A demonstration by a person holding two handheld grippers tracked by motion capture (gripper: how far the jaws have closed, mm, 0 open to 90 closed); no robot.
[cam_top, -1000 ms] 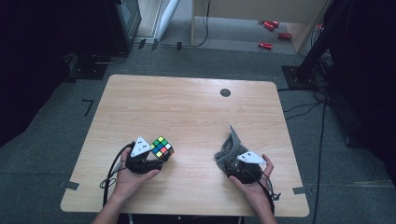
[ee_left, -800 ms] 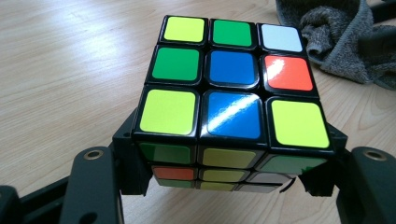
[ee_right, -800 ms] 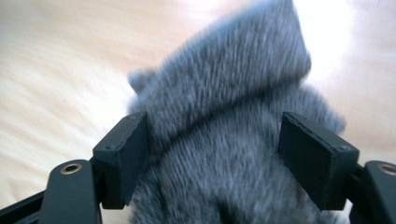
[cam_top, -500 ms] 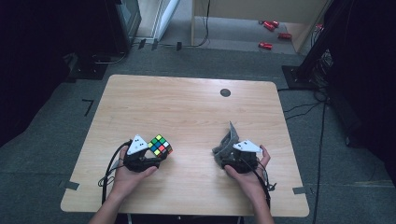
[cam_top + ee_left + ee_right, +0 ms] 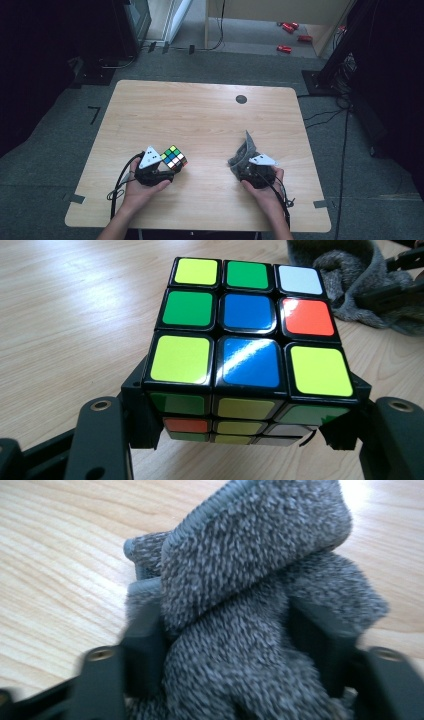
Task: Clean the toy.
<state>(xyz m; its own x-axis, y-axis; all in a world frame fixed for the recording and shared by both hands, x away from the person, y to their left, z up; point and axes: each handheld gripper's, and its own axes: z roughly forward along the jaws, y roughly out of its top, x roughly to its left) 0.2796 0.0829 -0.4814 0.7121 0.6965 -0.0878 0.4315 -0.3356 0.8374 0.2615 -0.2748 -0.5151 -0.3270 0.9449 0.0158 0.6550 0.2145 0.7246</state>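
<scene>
Left tool (image 5: 167,167) clamped on the scrambled puzzle cube (image 5: 174,156) at lower left of the high view, right tool (image 5: 245,165) closed on a bunched grey cloth (image 5: 244,152) at lower right—above the bench (image 5: 200,115)—wiping likely goes best with the cube held steady and cloth brought across it.

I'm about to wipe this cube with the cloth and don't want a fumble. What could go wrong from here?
The left gripper clamps the puzzle cube only low on its sides, so wiping pressure on top might tip or twist it loose. The grey cloth is bunched in the right gripper with a loose end sticking up, which could snag on the cube's edges.
</scene>
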